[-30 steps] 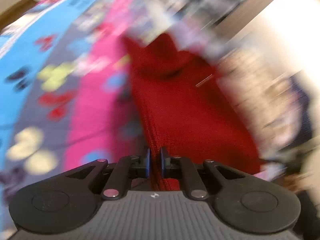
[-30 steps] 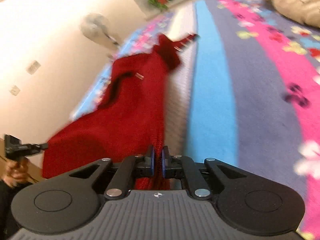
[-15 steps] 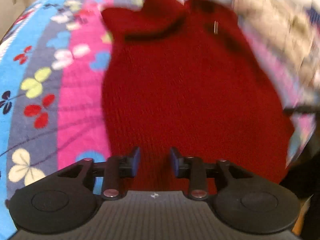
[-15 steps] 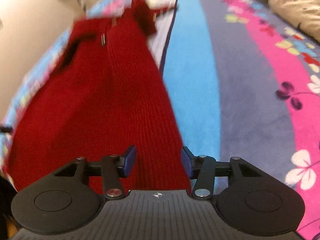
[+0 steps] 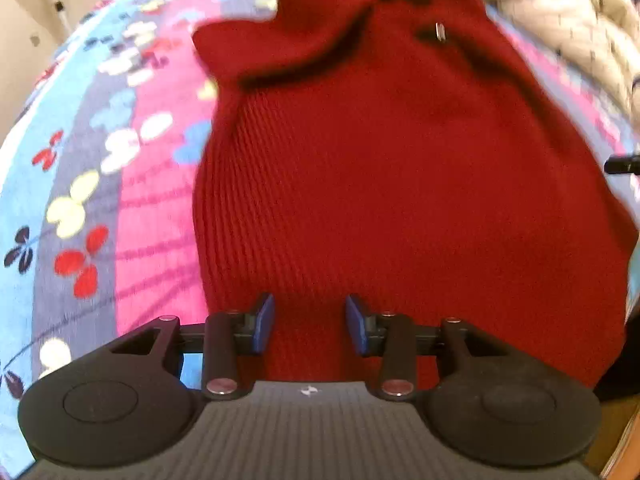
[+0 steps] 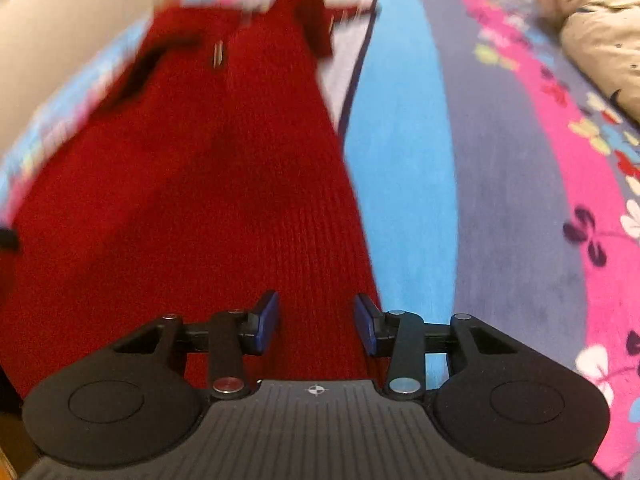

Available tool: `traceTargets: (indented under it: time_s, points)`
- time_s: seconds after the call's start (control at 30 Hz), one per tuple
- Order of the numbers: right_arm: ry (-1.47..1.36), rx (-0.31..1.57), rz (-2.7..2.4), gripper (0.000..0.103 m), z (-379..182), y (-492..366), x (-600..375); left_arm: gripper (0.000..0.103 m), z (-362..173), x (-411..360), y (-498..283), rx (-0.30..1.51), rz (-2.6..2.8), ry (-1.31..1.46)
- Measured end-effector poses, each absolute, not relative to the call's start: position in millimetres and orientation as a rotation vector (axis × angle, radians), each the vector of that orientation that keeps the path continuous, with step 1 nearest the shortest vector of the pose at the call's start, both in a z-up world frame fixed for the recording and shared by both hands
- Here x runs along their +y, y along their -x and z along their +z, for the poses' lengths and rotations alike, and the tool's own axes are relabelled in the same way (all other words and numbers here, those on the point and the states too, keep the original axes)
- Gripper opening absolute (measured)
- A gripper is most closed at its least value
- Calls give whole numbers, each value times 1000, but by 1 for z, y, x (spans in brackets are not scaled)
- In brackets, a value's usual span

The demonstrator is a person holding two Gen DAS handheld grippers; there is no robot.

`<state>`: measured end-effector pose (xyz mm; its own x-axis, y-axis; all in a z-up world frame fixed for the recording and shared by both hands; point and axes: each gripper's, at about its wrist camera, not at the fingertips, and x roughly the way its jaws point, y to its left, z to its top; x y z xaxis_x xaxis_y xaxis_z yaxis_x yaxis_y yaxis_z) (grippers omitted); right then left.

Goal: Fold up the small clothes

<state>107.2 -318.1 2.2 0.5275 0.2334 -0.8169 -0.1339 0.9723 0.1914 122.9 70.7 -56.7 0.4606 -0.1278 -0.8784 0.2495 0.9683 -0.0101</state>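
Note:
A red knitted garment lies spread flat on a colourful striped blanket, its collar and a sleeve bunched at the far end. My left gripper is open, its jaws standing apart over the garment's near left hem. The garment also shows in the right wrist view. My right gripper is open over the garment's near right edge. Neither gripper holds cloth.
The striped floral blanket covers the surface, with blue, grey and pink bands. A beige garment lies at the far right and also shows in the right wrist view. A pale wall stands left.
Both grippers were shut on the garment's hem a second ago and held it up. They have opened and let it go, and the garment now lies flat on the blanket.

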Motion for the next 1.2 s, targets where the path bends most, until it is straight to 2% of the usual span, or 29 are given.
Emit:
traceTargets:
  time_s: [0.17, 0.2, 0.23, 0.27, 0.3, 0.5, 0.67, 0.73, 0.83, 0.9, 0.97, 1.13, 1.2]
  points:
    - [-181, 885, 107, 44, 14, -120, -328, 46, -52, 61, -136, 996, -160, -140]
    - [-195, 864, 101, 41, 17, -122, -328, 46, -53, 56, -139, 982, -119, -175]
    - [-211, 839, 99, 36, 19, -126, -329, 47, -52, 52, -141, 969, -84, -198]
    - [-226, 818, 99, 25, 23, -127, -328, 47, -53, 50, -146, 955, -59, -198]
    - [-242, 796, 100, 18, 25, -130, -328, 47, -53, 48, -152, 940, -45, -180]
    - [-298, 707, 86, 18, 29, -153, -322, 49, -63, 21, -192, 802, 56, -106]
    - [-275, 678, 84, 18, 33, -168, -309, 51, -107, -2, -204, 712, 126, -116]
    - [-259, 666, 83, 18, 33, -181, -305, 53, -122, -6, -191, 606, 145, -129]
    - [-227, 635, 104, 28, 32, -206, -298, 58, -128, -10, -182, 542, 171, -140]
    - [-167, 602, 109, 49, 32, -227, -290, 68, -131, -6, -180, 528, 185, -118]
    - [-114, 565, 94, 57, 30, -250, -283, 72, -132, 3, -179, 525, 181, -52]
    - [-186, 538, 98, 61, 25, -312, -274, 73, -134, 5, -177, 500, 182, -46]
    - [-175, 536, 117, 68, 24, -333, -265, 74, -135, 1, -172, 488, 194, -65]
